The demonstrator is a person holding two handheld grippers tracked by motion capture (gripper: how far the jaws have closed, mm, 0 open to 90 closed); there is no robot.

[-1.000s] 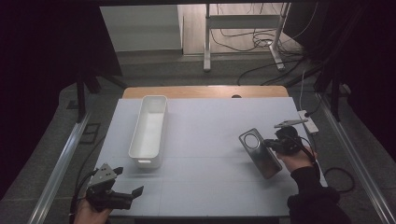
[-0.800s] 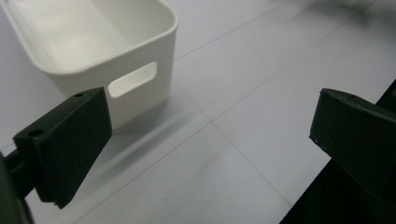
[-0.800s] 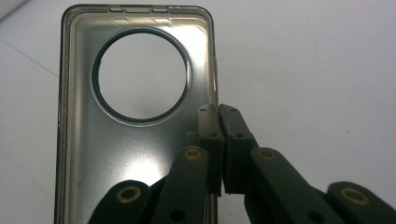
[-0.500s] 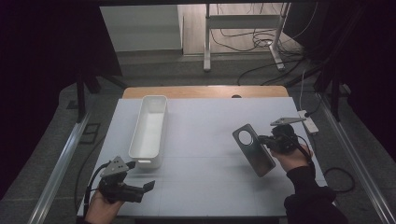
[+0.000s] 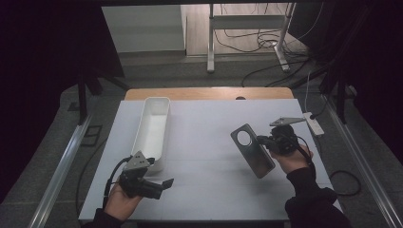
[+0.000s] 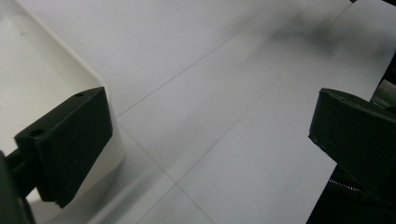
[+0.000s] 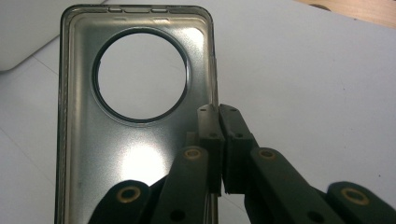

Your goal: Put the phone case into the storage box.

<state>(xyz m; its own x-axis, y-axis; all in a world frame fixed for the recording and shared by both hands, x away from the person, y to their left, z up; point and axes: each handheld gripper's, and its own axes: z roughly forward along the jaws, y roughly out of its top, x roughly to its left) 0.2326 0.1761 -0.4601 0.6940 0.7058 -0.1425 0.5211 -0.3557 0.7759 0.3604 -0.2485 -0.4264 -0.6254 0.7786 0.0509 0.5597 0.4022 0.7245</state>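
White tabletop (image 5: 209,123) carries a white tray (image 5: 153,130) at 10 o'clock. Right claw (image 5: 263,140) pinches a phone case (image 5: 252,151) edge; left claw (image 5: 164,184) stands spread. Cables (image 5: 266,45) cross the floor (image 5: 157,71) at 12 o'clock.

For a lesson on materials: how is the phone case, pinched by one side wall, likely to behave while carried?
The phone case looks thin and see-through, so probably light. The right gripper pinches only its side wall, so it may flex or sag. Its glossy surface could slip between the jaws.
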